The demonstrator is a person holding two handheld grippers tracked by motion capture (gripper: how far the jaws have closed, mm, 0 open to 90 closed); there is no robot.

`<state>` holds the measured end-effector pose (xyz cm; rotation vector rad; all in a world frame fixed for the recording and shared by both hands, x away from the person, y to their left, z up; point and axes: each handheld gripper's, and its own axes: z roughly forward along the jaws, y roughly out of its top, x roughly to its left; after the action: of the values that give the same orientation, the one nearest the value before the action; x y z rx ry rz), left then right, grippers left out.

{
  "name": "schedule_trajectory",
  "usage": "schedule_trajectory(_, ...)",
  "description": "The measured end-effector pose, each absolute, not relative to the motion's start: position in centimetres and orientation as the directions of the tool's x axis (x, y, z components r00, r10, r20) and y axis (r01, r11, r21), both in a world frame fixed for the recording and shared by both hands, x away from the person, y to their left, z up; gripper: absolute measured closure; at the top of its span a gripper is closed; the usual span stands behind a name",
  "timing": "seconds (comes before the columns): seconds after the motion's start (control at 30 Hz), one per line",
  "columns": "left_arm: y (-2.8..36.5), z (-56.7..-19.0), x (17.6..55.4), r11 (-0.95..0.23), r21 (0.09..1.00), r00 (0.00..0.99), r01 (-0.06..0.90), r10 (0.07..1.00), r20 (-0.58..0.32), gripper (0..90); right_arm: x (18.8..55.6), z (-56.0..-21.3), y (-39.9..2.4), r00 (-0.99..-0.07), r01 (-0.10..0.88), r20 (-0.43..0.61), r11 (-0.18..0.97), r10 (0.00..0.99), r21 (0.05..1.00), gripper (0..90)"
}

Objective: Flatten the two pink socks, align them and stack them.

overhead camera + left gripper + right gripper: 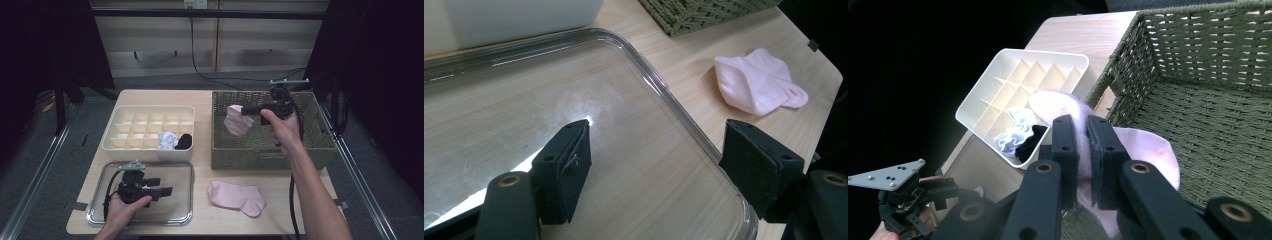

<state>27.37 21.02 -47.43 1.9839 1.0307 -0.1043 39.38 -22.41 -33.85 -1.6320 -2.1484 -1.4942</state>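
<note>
left tongs (654, 165) open over clear tray (684, 115) | right tongs (1082, 150) clamp limp pale-pink sock (237, 122) above woven basket (320, 135)

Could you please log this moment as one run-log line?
right gripper: shut on pink sock, above basket | left gripper: open over tray | second sock: on table
</note>
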Motion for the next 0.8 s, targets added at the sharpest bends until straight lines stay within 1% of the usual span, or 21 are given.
schedule_trajectory(0.07,21.0,-47.4,27.4,-0.269,0.666,0.65,0.696,0.63,-0.425,27.8,39.1,-33.5,-22.6,-0.451,0.754,0.556,-0.036,0.698,0.656,83.2)
schedule_trajectory(0.23,21.3,-47.2,27.5,-0.244,0.678,0.641,0.694,0.638,-0.426,28.0,38.6,-33.0,-23.0,-0.443,0.753,0.557,-0.046,0.703,0.657,83.3)
schedule_trajectory(0.53,21.1,-47.3,27.6,-0.252,0.676,0.645,0.693,0.636,-0.424,28.6,37.7,-31.9,-23.5,-0.442,0.746,0.568,-0.067,0.694,0.662,83.3)
schedule_trajectory(0.8,21.1,-47.3,27.5,-0.257,0.674,0.645,0.692,0.638,-0.42,28.6,36.5,-30.5,-23.4,-0.482,0.72,0.55,-0.05,0.682,0.693,83.1)
